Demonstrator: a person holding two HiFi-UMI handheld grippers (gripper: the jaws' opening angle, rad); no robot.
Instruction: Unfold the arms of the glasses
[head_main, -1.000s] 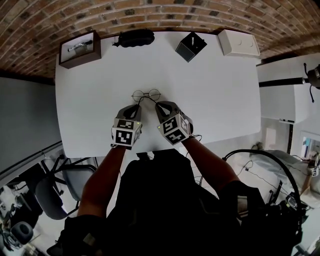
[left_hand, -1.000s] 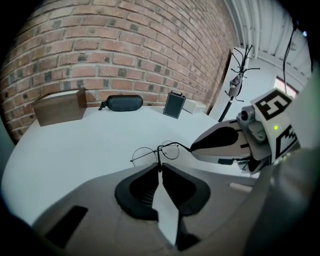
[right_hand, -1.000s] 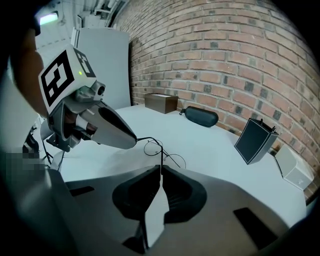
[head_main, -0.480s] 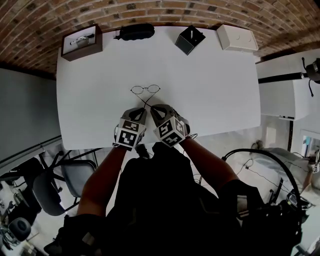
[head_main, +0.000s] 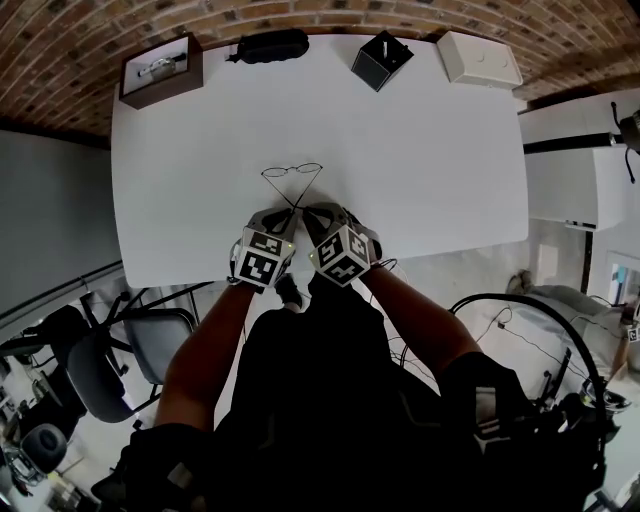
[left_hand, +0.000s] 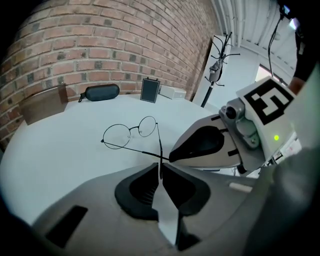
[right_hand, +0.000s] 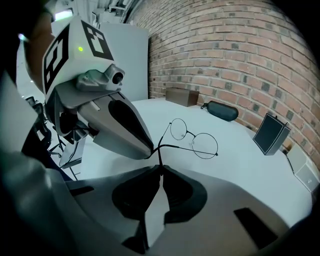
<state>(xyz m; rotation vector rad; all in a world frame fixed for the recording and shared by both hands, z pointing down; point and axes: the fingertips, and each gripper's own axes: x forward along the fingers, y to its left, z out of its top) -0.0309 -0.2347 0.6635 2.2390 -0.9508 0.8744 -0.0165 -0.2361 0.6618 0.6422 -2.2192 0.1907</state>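
While the left tongs (left_hand: 160, 170) and right tongs (right_hand: 160, 167) are each pinching one arm of the glasses (head_main: 292, 170), slow, even spreading is looking safest.

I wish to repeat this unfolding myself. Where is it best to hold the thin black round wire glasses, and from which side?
Probably each arm tip of the thin black round wire glasses, from the white table's near edge: the lenses lie farther away and the crossed arms point toward the person. The left gripper and right gripper are each shut on one tip.
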